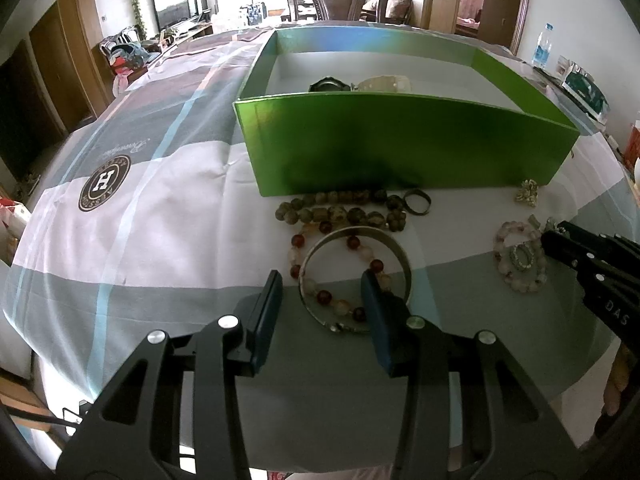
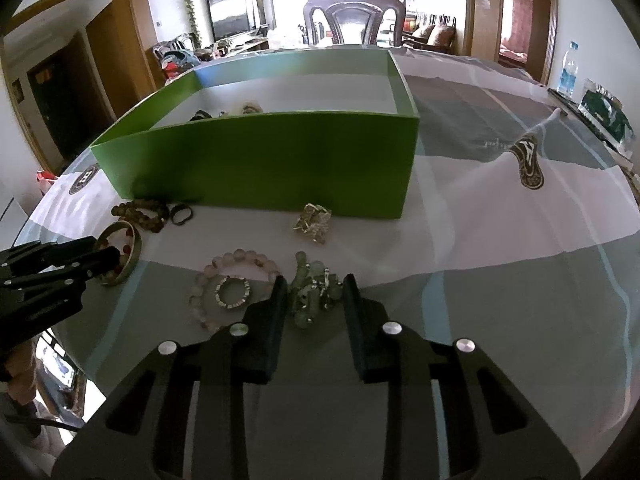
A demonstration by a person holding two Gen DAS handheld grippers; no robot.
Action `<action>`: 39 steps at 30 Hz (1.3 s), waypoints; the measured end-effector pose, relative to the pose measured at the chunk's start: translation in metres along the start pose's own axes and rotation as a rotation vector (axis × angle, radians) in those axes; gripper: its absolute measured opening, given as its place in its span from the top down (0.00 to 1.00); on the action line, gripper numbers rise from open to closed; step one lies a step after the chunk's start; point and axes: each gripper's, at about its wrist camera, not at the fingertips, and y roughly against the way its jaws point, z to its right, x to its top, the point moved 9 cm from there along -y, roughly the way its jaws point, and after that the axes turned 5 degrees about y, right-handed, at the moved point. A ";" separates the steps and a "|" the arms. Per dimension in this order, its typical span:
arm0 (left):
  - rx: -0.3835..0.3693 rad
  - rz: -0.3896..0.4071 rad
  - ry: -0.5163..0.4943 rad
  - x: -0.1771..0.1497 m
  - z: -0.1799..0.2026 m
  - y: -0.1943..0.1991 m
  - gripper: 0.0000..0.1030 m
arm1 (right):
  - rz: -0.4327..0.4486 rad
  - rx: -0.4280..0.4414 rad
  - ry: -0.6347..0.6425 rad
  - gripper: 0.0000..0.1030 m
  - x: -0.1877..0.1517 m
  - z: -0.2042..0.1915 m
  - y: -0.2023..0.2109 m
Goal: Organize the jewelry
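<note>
A green box (image 1: 400,140) stands on the table with jewelry spread in front of it. My left gripper (image 1: 322,292) is open, low over a metal bangle (image 1: 394,250) that lies across a red bead bracelet (image 1: 352,242). The bangle's left rim lies between the fingers, clear of the pads. My right gripper (image 2: 316,292) is shut on a bunched pale green bead bracelet (image 2: 314,300) that rests on the cloth. Left of it a pink bead bracelet (image 2: 240,258) lies around a silver ring (image 2: 232,292).
A brown bead bracelet (image 1: 340,208), a dark ring (image 1: 418,202) and a gold brooch (image 2: 314,220) lie along the box's front wall. Inside the box are a dark piece (image 1: 328,85) and a pale piece (image 1: 384,83). A water bottle (image 2: 568,68) stands far right.
</note>
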 end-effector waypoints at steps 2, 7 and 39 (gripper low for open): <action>-0.008 -0.005 0.004 0.000 -0.002 0.000 0.60 | 0.014 0.002 -0.005 0.83 0.003 0.001 0.004; 0.017 0.022 0.048 0.009 -0.023 0.005 0.60 | 0.012 -0.014 -0.018 0.87 0.006 0.007 0.005; -0.057 -0.017 0.030 0.044 -0.012 -0.026 0.79 | 0.019 0.000 -0.038 0.86 0.004 0.010 0.005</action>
